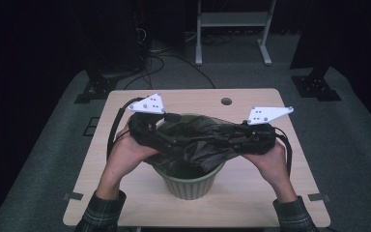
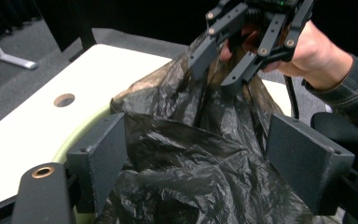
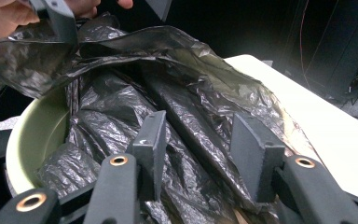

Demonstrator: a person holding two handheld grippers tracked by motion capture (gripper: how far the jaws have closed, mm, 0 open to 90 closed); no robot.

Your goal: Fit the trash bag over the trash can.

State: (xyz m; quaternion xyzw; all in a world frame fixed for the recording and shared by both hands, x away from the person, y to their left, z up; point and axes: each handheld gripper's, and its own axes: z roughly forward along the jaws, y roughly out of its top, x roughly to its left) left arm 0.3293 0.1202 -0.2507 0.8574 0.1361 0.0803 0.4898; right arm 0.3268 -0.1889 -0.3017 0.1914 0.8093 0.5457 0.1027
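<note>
The bin [image 1: 192, 186] stands on the bench [image 1: 265, 188], near its front edge and about midway between its sides. The bag [image 1: 198, 145] lies over the mouth of the bin and hangs partly inside it. Your left tool [image 1: 162, 131] is at the left side of the bag, your right tool [image 1: 232, 135] at the right side. Behind the bin, a hole [image 1: 226, 101] sits in the bench, perhaps slightly right of centre.
</note>
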